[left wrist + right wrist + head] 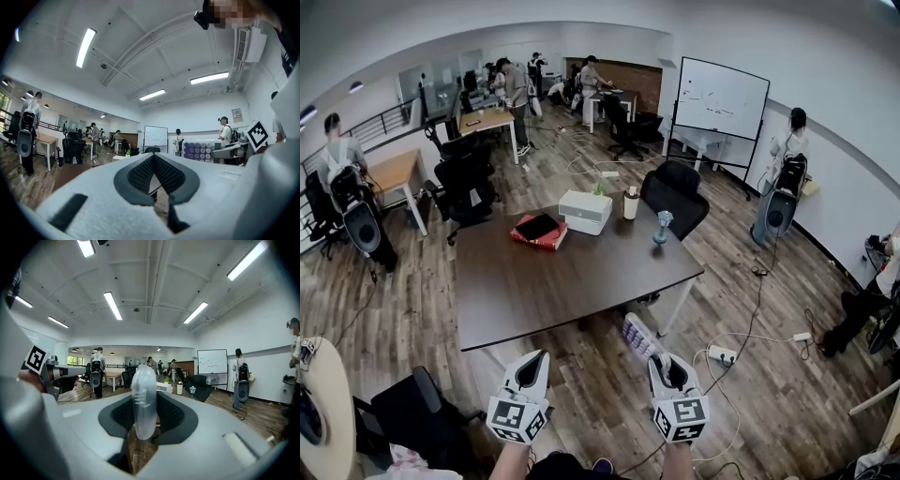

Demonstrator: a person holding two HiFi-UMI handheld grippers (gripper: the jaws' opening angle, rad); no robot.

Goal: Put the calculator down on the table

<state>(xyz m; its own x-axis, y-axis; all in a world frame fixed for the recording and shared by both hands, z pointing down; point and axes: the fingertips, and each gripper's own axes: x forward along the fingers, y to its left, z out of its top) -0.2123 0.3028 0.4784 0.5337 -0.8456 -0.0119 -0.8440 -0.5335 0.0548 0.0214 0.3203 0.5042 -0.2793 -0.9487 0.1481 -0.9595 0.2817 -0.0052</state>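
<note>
A white calculator [638, 336] with purple keys sticks out from my right gripper [661, 362], which is shut on it, over the floor just short of the dark brown table [572, 281]. In the right gripper view the calculator [142, 380] stands edge-on between the pads of the right gripper [145, 404]. Beside it at the left, my left gripper [533, 360] is shut with nothing in it. From the left gripper view its pads [140, 174] meet at the tip, and the calculator's keys [200, 151] show at the right.
On the table's far part stand a white box [585, 211], a red book with a black item on it [539, 231], a cup [631, 203] and a blue glass [662, 226]. A black chair [675, 193] stands behind. A power strip [722, 354] and cables lie on the floor at right.
</note>
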